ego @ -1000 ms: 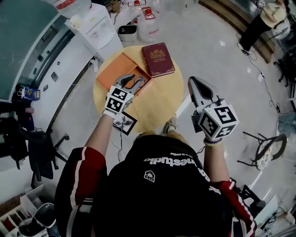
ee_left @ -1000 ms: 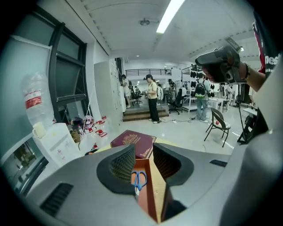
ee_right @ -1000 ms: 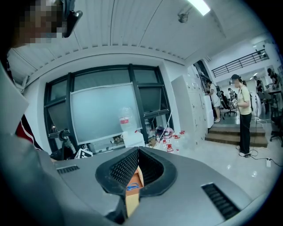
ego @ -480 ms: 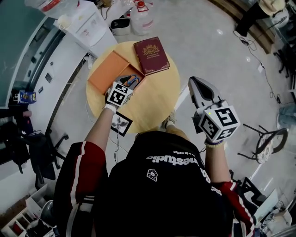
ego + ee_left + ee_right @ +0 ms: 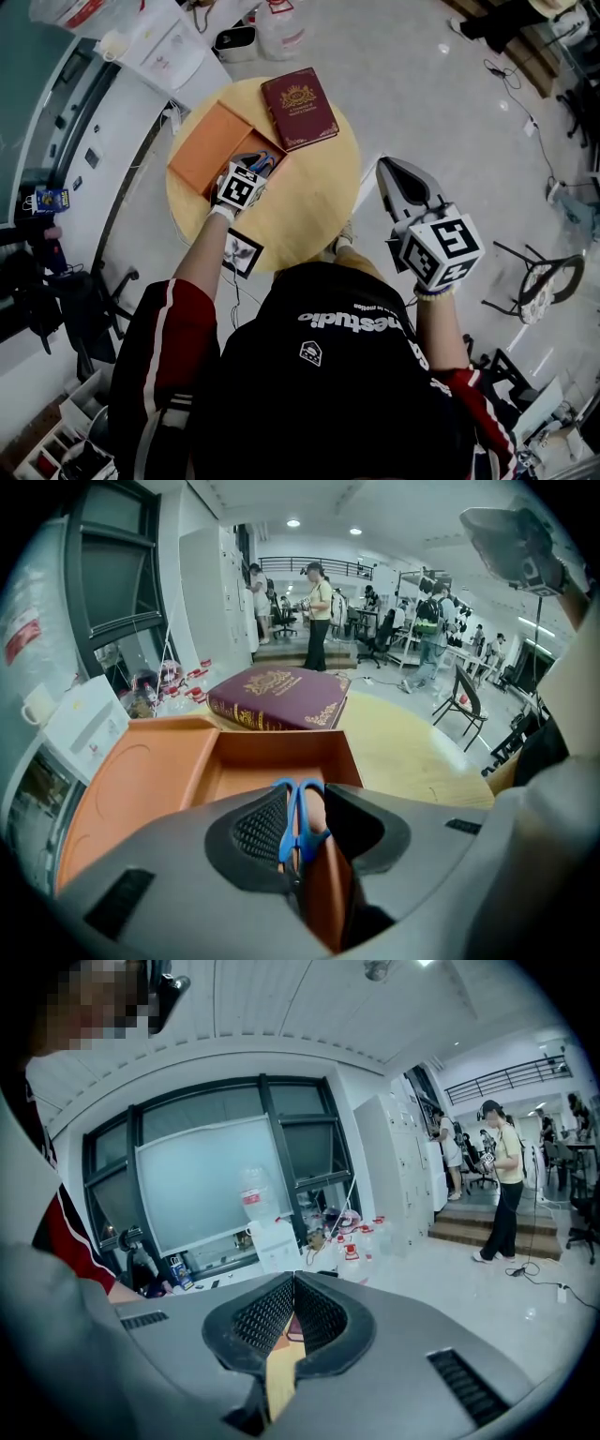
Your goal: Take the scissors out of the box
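I see blue-handled scissors (image 5: 298,810) edge-on over the tray of the open orange cardboard box (image 5: 281,757). My left gripper (image 5: 251,169) pinches their handles.

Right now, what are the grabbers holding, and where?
Left gripper grips the blue-handled scissors by the handle loops; right gripper holds nothing.

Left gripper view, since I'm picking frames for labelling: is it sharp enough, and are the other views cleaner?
Left gripper view: heavy fisheye bending, dark corners, yet the scissors look sharp. Right gripper view: same bending, a mosaic patch top left. Head view: evenly lit, glare spots on the floor.
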{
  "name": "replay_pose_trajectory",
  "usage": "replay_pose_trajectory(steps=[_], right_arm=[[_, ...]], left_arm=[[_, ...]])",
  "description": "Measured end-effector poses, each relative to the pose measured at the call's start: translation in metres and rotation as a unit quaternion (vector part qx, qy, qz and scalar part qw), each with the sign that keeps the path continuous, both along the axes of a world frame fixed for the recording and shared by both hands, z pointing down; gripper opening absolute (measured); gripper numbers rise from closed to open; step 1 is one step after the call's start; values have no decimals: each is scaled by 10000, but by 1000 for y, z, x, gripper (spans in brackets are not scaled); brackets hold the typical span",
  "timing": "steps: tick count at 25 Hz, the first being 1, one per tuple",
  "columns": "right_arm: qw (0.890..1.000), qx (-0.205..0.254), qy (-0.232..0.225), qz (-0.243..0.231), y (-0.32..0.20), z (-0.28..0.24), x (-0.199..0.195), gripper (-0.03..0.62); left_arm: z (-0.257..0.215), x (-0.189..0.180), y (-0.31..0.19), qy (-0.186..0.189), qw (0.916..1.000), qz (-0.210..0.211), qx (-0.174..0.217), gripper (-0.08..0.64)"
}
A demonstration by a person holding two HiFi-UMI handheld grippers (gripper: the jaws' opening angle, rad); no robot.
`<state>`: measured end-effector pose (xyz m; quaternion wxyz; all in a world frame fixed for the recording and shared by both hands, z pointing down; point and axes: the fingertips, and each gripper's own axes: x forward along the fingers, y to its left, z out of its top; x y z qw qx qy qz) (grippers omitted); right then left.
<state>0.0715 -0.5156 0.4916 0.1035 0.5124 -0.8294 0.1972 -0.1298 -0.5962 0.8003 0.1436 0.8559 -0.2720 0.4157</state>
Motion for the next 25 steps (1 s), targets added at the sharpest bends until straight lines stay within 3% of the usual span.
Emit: replay_pose_trajectory(steps=[12,19,25], right_arm=[[9998,-211,-1,-28,-19,12,7,28],[9996,-270,-24,-64,-20,15,4,28],[9995,-304,13,-65,-14,16,2,28]], left_arm=[[41,-5,-13,-606,9968,123,-508,138],[36,0,-8,-533,9965,102,-632,95],[32,1,-11,-532,9977,88,-419,92]])
